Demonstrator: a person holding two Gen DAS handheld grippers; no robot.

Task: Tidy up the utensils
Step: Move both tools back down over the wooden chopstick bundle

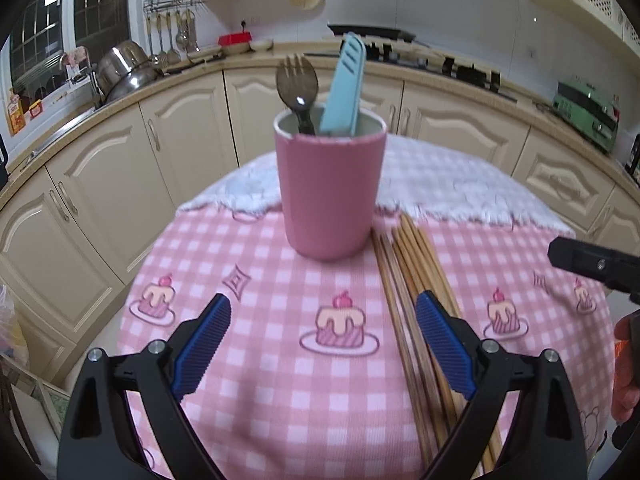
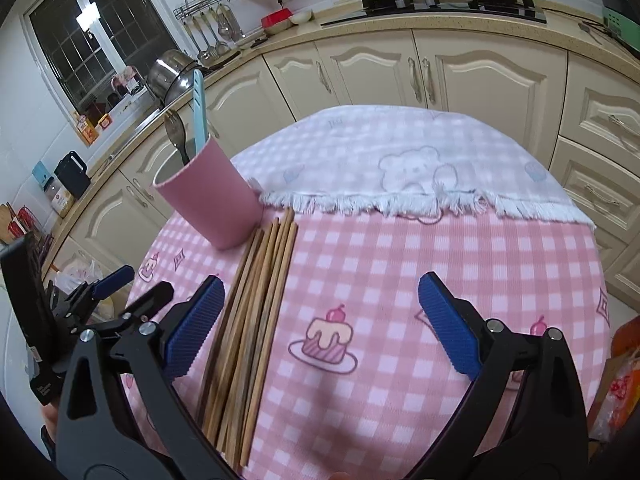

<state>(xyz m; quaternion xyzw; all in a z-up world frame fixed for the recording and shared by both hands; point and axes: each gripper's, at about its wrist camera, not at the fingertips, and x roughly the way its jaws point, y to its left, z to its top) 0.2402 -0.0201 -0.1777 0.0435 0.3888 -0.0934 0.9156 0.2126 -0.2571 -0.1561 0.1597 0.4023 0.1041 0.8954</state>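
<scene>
Pink gingham cloth [image 1: 280, 400] printed with cakes covers the round table in the left wrist view, where a pink cup [image 1: 330, 192] stands upright near the seam with a white fringed cloth [image 1: 440, 184], holding a dark spork [image 1: 298, 88] and a light blue utensil [image 1: 344, 88]. A bundle of wooden chopsticks [image 1: 404, 288] lies flat just right of the cup, its near end running under the right blue pad of the left gripper [image 1: 323, 344], whose jaws stand wide apart and empty above bare cloth. The right gripper's black tip [image 1: 588, 264] enters at the right edge. In the right wrist view, the chopsticks [image 2: 256, 304] lie beside the left pad of the right gripper [image 2: 320, 320], also spread wide and holding nothing, with open cloth between its pads. The cup [image 2: 212, 196] sits near the table's left edge, and the left gripper [image 2: 120, 292] hangs beyond that edge.
</scene>
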